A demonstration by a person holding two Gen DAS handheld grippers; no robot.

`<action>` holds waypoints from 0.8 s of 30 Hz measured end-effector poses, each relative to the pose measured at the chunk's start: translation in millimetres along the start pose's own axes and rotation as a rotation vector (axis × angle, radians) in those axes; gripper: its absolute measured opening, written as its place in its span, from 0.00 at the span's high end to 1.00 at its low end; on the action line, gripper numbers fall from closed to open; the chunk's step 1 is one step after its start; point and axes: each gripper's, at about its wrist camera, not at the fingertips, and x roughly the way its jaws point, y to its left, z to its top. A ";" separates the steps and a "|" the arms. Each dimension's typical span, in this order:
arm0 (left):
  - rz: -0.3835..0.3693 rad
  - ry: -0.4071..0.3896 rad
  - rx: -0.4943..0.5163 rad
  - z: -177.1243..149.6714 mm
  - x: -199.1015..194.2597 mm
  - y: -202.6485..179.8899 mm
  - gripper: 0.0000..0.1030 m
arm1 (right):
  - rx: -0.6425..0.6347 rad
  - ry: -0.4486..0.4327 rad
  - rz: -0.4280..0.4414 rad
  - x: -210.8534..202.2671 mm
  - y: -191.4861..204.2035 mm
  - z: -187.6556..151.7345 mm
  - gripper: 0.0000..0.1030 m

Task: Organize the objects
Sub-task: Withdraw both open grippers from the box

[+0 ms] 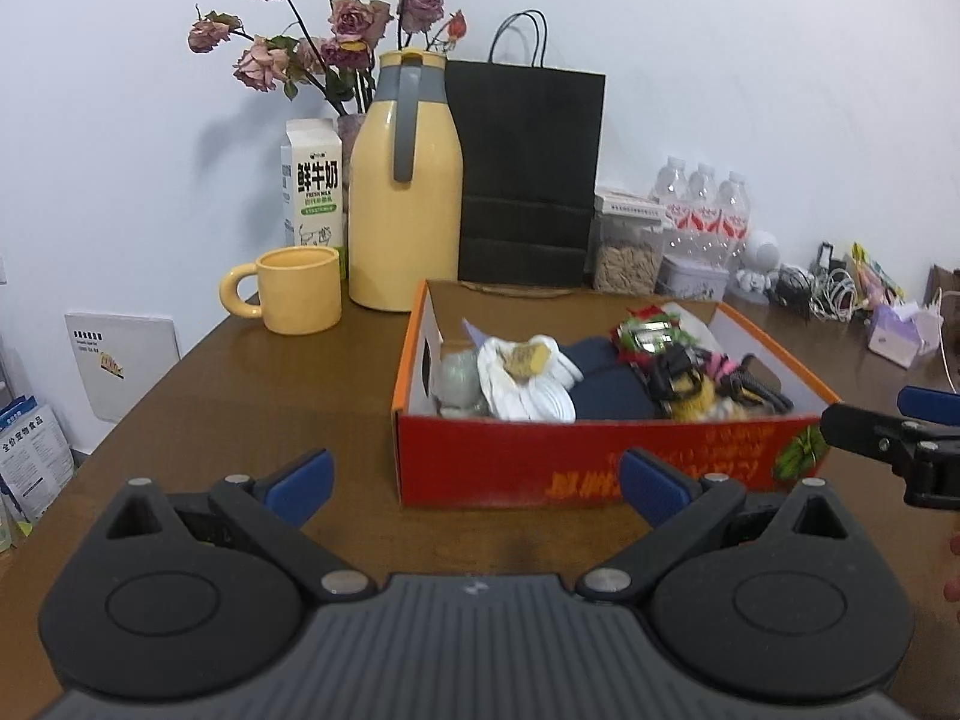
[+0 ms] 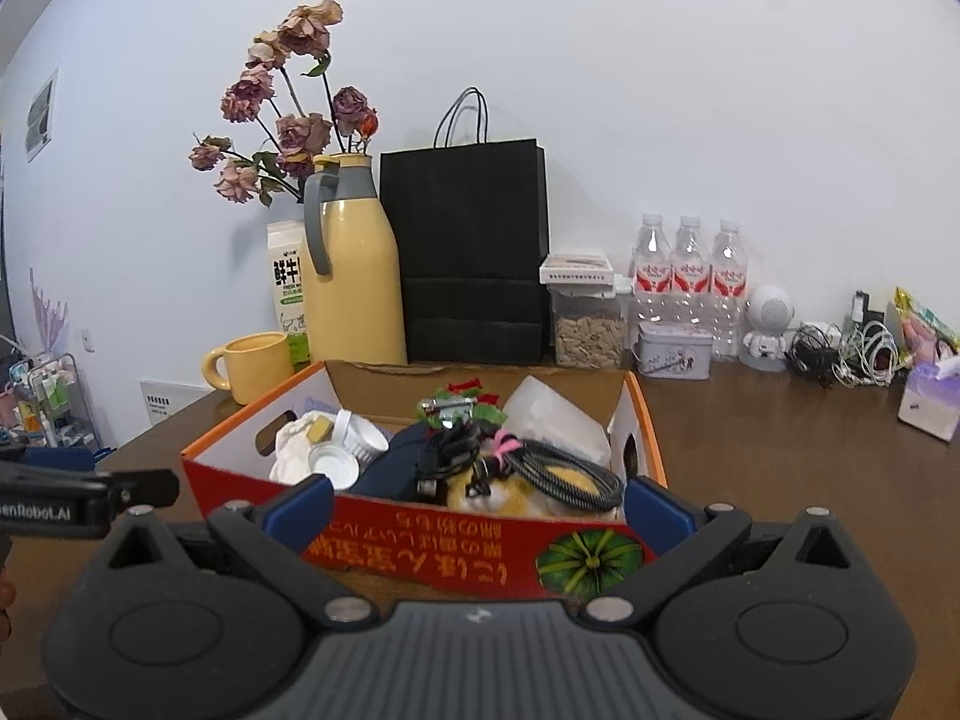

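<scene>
A red and orange cardboard box (image 1: 576, 462) stands on the brown table (image 1: 270, 408); it also shows in the right wrist view (image 2: 420, 546). It holds a white cloth (image 1: 528, 384), a dark blue cloth (image 1: 612, 384), black cables (image 2: 564, 474), a green and red item (image 1: 648, 330) and small white cups (image 2: 354, 444). My left gripper (image 1: 477, 483) is open and empty, just before the box's near left corner. My right gripper (image 2: 477, 507) is open and empty, close to the box's near wall; it shows at the right edge of the left wrist view (image 1: 900, 432).
Behind the box stand a yellow mug (image 1: 294, 288), a yellow thermos jug (image 1: 405, 192), a milk carton (image 1: 312, 186), dried roses (image 1: 324, 30), a black paper bag (image 1: 528, 174), a seed jar (image 1: 627, 246), water bottles (image 1: 708, 204), a tin (image 2: 675, 348) and tangled cables (image 2: 840, 348).
</scene>
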 end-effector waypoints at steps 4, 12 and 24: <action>-0.004 0.013 0.005 -5.9 -4.8 -3.1 0.00 | 0.016 0.027 -0.004 -3.1 -3.4 -8.8 0.00; -0.010 0.032 0.006 -13.5 -8.1 -9.3 0.00 | 0.022 0.061 0.001 -5.8 -5.4 -20.9 0.00; -0.010 0.035 0.002 -15.0 -8.6 -9.8 0.00 | 0.020 0.066 0.002 -5.6 -4.5 -21.8 0.00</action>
